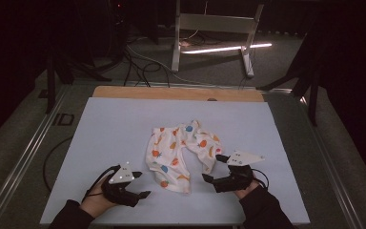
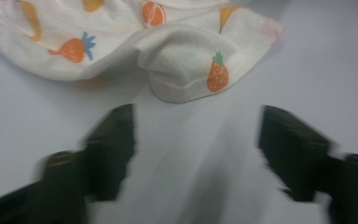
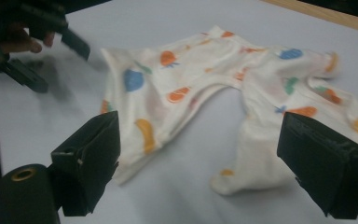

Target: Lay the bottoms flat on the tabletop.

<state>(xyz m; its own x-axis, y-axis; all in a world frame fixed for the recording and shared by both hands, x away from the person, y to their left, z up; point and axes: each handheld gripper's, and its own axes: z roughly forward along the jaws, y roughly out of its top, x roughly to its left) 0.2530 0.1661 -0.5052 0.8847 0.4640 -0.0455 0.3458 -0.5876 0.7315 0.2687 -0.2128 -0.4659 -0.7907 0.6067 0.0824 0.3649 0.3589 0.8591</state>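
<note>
A recording lab or studio. A pale blue surface [image 1: 124,124] stands in a dark room hung with black; cables [image 1: 138,62] trail over the grey floor [image 1: 209,71], and a metal stand [image 1: 214,28] and a lit light bar [image 1: 226,48] lie behind it.

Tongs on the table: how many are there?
2. The left tongs sit beside the fruit-print baby pants at the near left; the right tongs at their right, both open.
</note>
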